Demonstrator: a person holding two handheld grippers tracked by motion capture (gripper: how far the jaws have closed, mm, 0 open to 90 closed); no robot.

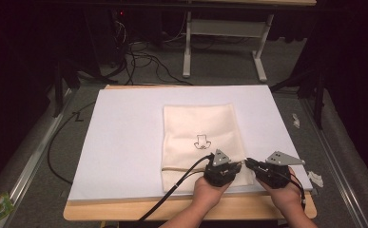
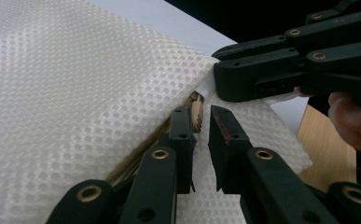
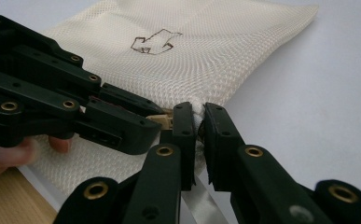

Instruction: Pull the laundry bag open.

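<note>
A cream mesh drawstring bag (image 1: 198,126) (image 2: 75,84) (image 3: 215,51) with a small dark drawing (image 1: 201,141) lies flat on the white board (image 1: 124,133). Both grippers meet at its near right corner. My right gripper (image 1: 247,163) (image 3: 200,114) (image 2: 217,70) is shut on the bag's corner fabric. My left gripper (image 1: 238,166) (image 2: 202,116) (image 3: 163,120) faces it, and its jaws stand a narrow gap apart. The frayed end of the tan drawstring (image 2: 197,112) (image 3: 165,120) sits between their tips, against one jaw. The cord (image 1: 181,167) runs along the bag's near hem.
The board rests on a wooden table whose bare edge (image 1: 124,211) runs along the near side. Black cables (image 1: 172,187) trail from the grippers. A white table frame (image 1: 219,28) and floor cables (image 1: 143,61) lie beyond the board.
</note>
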